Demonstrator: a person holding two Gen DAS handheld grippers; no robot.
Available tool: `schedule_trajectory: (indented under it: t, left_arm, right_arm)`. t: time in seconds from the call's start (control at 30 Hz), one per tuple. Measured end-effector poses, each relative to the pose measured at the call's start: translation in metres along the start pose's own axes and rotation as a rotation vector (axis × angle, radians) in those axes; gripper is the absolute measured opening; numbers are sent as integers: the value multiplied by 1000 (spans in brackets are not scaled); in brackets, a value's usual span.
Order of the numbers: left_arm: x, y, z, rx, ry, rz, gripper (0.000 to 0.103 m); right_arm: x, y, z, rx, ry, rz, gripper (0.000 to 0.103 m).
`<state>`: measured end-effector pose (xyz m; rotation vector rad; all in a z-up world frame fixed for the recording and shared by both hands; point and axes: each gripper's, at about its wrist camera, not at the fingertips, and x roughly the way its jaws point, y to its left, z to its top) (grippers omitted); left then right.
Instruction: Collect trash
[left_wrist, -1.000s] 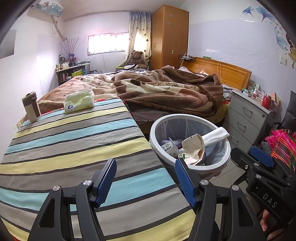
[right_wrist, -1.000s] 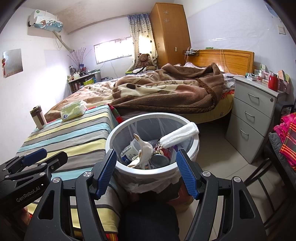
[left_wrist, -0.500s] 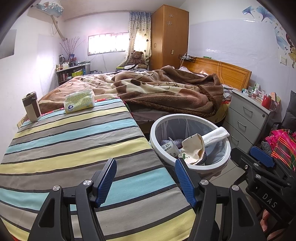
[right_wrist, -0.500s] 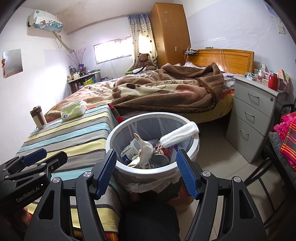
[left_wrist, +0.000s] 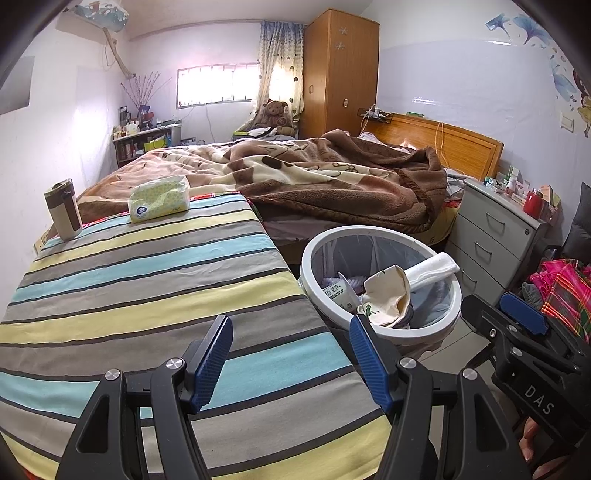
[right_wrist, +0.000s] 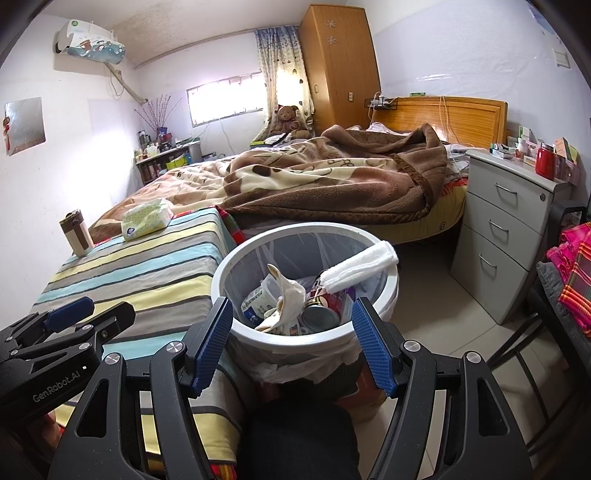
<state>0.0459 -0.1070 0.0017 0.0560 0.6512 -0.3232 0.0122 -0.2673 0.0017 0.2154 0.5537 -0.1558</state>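
A white round trash bin (left_wrist: 384, 334) with a plastic liner stands on the floor beside the striped table (left_wrist: 140, 280). It also shows in the right wrist view (right_wrist: 236, 258). Inside lie a crumpled cream paper bag (left_wrist: 386, 297), a rolled white cloth (right_wrist: 358, 267) leaning on the rim, a can (right_wrist: 321, 317) and cartons. My left gripper (left_wrist: 290, 354) is open and empty over the table's near right corner. My right gripper (right_wrist: 291, 341) is open and empty, just above the bin's near rim.
A tissue pack (left_wrist: 159, 199) and a brown-and-white tumbler (left_wrist: 62, 208) stand at the table's far end. A bed with a brown blanket (left_wrist: 332, 184) lies behind. A grey drawer cabinet (right_wrist: 506, 229) stands right of the bin. Bright fabric (right_wrist: 572, 266) lies at far right.
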Motion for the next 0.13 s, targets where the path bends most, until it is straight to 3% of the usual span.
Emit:
schedule_trajectory:
  t: [0.13]
  left_arm:
    - [0, -1, 0, -2, 3, 5, 65]
  right_arm:
    - [0, 1, 0, -1, 2, 2, 69]
